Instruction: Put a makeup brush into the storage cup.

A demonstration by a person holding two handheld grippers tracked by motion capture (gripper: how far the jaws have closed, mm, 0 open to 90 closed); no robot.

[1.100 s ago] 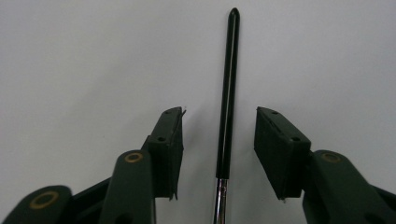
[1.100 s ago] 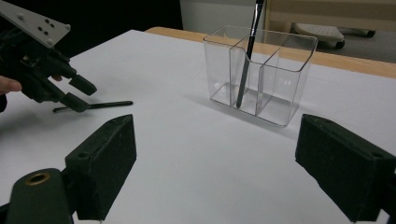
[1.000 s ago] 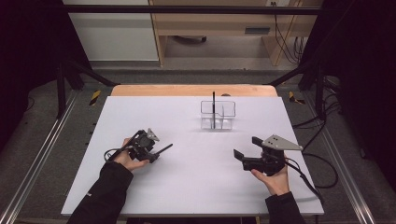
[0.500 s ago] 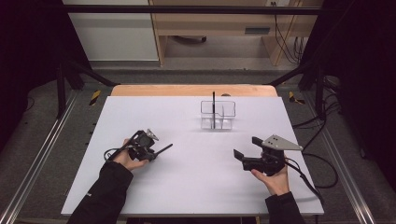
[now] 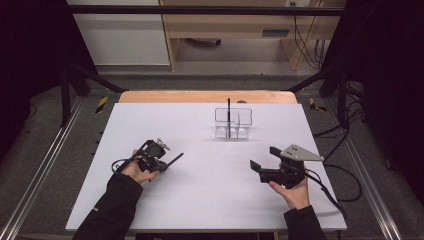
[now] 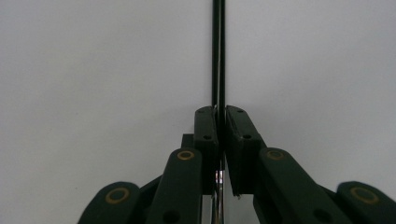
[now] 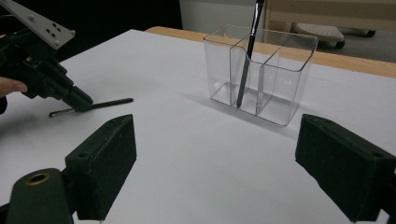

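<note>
left gripper (image 5: 170, 161): we have just been closing its jaws; they now pinch a thin black pen (image 6: 218, 56) low on the white table (image 5: 200, 200)
right gripper (image 5: 263, 164): jaws spread wide, nothing between
organizer (image 5: 233, 123): clear, divided, another pen (image 5: 228, 116) standing inside

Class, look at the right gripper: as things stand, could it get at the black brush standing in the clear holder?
Probably yes. The right gripper has its fingers wide apart and holding nothing, and bare white table lies between it and the clear holder. The black brush sticks up above the rim, free to grasp.
</note>
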